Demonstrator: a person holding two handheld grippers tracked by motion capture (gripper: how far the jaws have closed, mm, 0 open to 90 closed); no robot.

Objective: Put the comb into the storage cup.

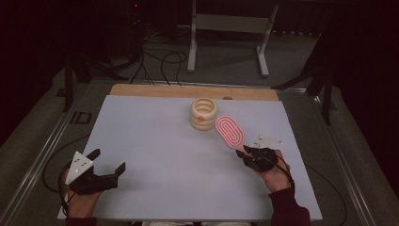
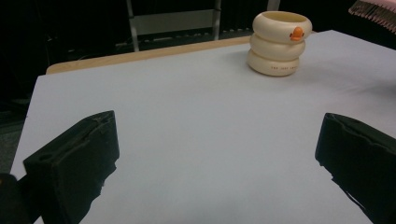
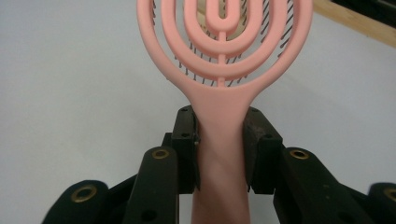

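Observation:
A pink vented hairbrush is held off the white table sheet, its head pointing toward a cream ringed cup with an orange duck mark. My right gripper is shut on the brush handle; both pads press its sides in the right gripper view. The brush head hides part of the cup behind it. My left gripper rests at the front left of the table, jaws wide apart with bare sheet between them. The cup stands far ahead in the left gripper view, and the brush bristles show at the top right corner.
The white sheet covers most of a wooden table whose far edge shows bare. Behind it on the floor are cables and a metal frame stand. Cables trail from both grippers off the table's front corners.

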